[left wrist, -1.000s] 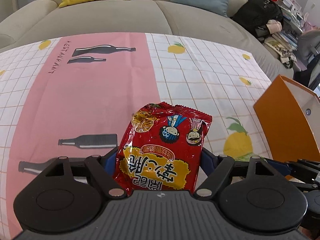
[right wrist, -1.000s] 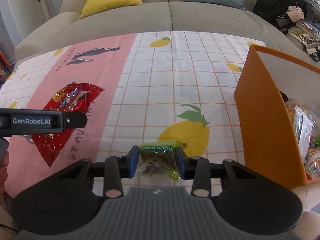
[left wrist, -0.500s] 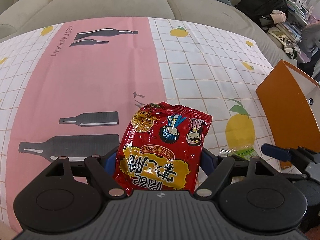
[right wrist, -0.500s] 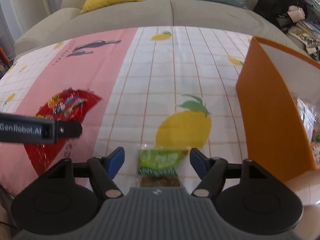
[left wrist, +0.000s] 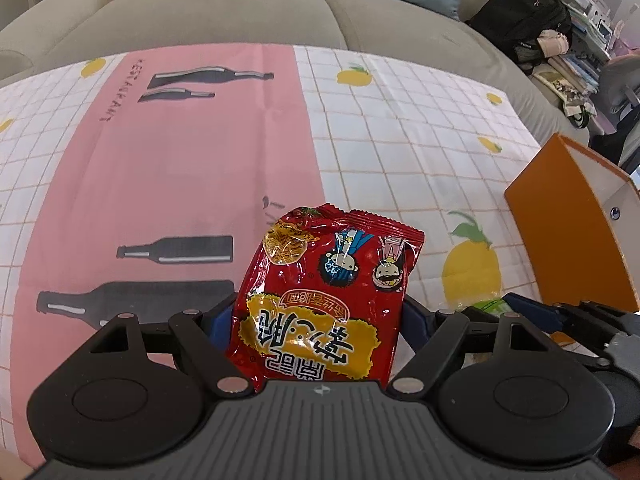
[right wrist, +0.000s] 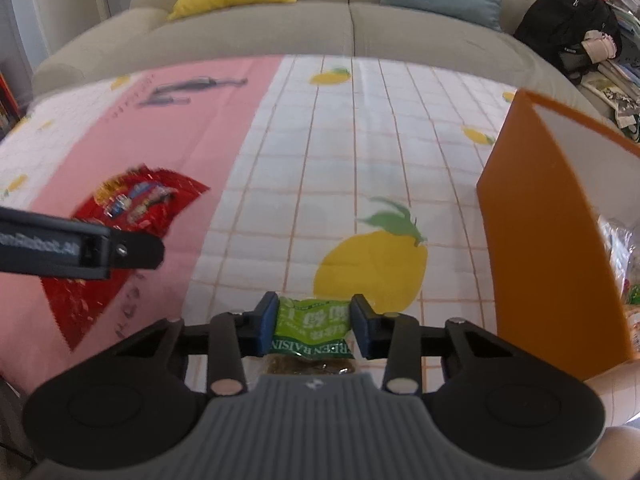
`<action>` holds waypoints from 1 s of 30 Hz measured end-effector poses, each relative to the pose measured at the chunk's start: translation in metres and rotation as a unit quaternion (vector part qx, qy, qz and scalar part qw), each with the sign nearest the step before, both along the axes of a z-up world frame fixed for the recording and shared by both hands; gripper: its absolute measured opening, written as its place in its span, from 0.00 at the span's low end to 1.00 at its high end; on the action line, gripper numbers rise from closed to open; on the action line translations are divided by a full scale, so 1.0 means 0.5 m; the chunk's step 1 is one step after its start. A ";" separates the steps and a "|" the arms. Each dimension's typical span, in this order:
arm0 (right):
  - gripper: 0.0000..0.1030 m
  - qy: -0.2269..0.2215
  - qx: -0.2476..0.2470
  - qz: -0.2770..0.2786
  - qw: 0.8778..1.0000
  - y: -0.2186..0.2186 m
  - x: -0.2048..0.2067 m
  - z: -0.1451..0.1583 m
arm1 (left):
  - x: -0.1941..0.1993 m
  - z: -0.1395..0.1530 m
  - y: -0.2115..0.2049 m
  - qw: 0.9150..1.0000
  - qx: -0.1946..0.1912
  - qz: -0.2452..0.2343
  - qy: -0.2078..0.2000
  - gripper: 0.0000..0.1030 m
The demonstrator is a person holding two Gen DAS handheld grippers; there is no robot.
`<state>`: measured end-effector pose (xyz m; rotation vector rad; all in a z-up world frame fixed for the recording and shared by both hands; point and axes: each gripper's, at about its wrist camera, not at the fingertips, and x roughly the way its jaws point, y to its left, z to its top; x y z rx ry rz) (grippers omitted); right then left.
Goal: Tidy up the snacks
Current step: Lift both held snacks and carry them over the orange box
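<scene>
On the left wrist view: left gripper (left wrist: 318, 322) has its jaws spread wide around the red snack bag (left wrist: 326, 300), blue pads against both sides of the pack, so it is grasping it. Bag sticks out forward over the tablecloth (left wrist: 180, 168), top edge towards the sofa (left wrist: 280, 12). Orange box (left wrist: 560, 232) sits at the far right, well apart from this bag. Small green packet (left wrist: 489, 305) is just visible at right, beside the other gripper's finger.

Right wrist view: right gripper (right wrist: 314, 326) jaws are closing, with the green raisin packet (right wrist: 312, 334) between them; both blue pads appear to touch its sides, so I read it as a grip. Packet sits low over the lemon print, near the orange box (right wrist: 548, 264). Box already has some wrapped snacks inside at its right, partly hidden.

Progress, my read: some snacks are binned, two are in hand but neither is in the box. Left to do: carry both to the box and drop them in. No other loose snacks visible on the cloth.
</scene>
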<state>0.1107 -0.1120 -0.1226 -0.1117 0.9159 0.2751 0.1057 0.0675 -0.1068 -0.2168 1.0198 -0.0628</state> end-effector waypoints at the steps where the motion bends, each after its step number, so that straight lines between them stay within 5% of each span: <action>1: 0.36 -0.005 0.007 -0.002 1.000 -0.003 -0.001 0.012 | 0.001 0.008 -0.001 1.000 -0.003 -0.001 -0.003 0.89; 8: 0.36 -0.029 0.041 -0.026 0.998 -0.058 0.010 0.111 | 0.027 0.082 -0.053 0.999 -0.002 -0.035 -0.033 0.89; 18: 0.35 -0.070 0.004 -0.056 0.996 -0.221 0.064 0.249 | 0.103 0.193 -0.211 0.989 -0.006 -0.123 -0.083 0.89; 24: 0.35 -0.079 -0.034 -0.085 0.993 -0.319 0.099 0.284 | 0.155 0.207 -0.334 0.978 -0.007 -0.194 -0.081 0.89; 30: 0.35 -0.051 -0.069 -0.091 0.992 -0.393 0.129 0.249 | 0.195 0.174 -0.438 0.968 0.007 -0.245 -0.056 0.89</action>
